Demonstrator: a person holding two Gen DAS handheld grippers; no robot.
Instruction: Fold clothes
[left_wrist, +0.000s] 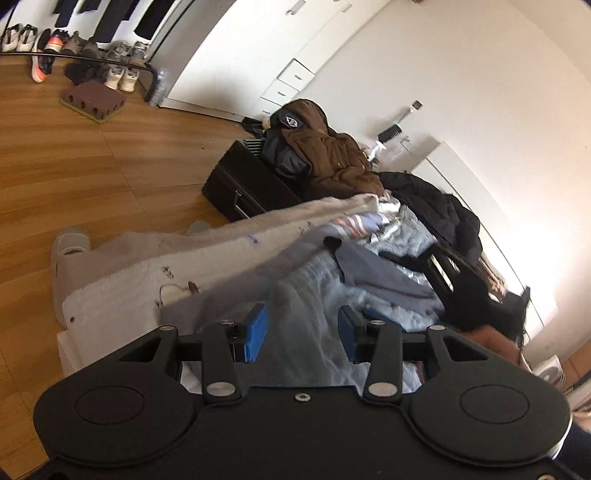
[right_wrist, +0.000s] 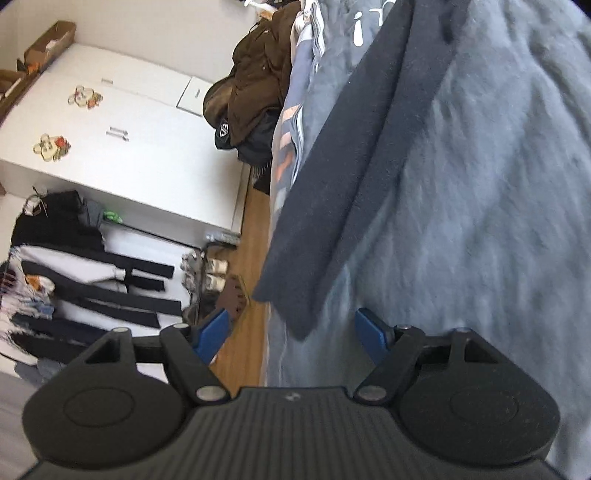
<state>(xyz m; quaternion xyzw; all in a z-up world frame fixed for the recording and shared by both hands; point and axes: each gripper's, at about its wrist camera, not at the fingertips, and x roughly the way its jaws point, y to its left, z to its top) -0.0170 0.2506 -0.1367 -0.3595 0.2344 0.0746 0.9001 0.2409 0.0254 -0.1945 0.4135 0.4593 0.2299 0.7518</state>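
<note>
Dark navy garment (right_wrist: 332, 177) lies long on blue blanket (right_wrist: 480, 184); edges uneven.

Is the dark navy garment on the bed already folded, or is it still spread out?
Spread out, not folded: the navy garment lies as a long strip across the light blue blanket, one end loose near the bed edge.

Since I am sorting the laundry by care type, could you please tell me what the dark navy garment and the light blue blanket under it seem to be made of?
The dark navy garment looks like a matte knit, perhaps cotton jersey or light fleece: soft folds, no sheen. The light blue blanket looks like plush fleece or faux fur: a fuzzy, streaky pile shows across it.
</note>
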